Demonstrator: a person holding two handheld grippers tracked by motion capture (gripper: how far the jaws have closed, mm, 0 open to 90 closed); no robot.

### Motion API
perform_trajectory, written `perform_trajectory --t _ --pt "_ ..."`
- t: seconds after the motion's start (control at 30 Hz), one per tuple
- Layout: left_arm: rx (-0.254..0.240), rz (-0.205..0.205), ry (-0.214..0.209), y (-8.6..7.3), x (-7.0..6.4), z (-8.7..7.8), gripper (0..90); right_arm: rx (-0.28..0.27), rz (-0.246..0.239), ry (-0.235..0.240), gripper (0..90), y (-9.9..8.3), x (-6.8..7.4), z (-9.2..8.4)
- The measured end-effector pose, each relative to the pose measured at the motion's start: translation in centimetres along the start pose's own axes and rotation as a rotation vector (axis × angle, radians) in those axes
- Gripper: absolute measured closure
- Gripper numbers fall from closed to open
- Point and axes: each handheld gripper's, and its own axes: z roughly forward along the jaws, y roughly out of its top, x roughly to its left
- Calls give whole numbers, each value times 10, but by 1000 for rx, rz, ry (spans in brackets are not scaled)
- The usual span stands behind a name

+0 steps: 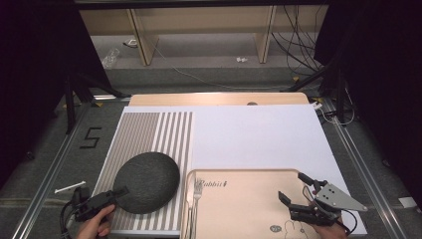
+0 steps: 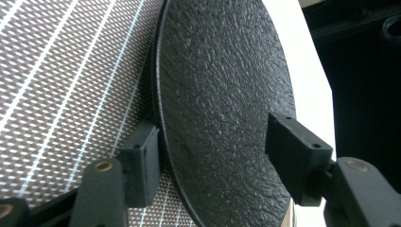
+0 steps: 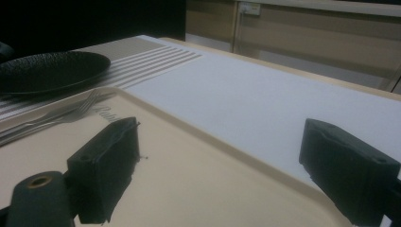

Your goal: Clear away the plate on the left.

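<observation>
both left fingers (image 2: 142, 165) straddle the black plate's (image 2: 222, 109) rim untouching; right fingers (image 3: 340, 165) gape empty.

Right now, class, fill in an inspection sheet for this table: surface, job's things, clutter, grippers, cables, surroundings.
Surface: white sheet over a wooden table, striped placemat at left.
Job's things: black plate on the placemat.
Clutter: beige tray with a fork along its left edge.
Grippers: left gripper straddles the plate's rim, fingers not seen pressing; right gripper open above the tray.
Cables: black cables on the floor behind.
Surroundings: wooden shelving, dark curtains.
</observation>
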Motion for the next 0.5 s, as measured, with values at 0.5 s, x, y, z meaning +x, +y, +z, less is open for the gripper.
perform_trajectory --t 0.5 --pt "14 -63 -6 -1 7 5 544 2 9 2 136 0 0 1"
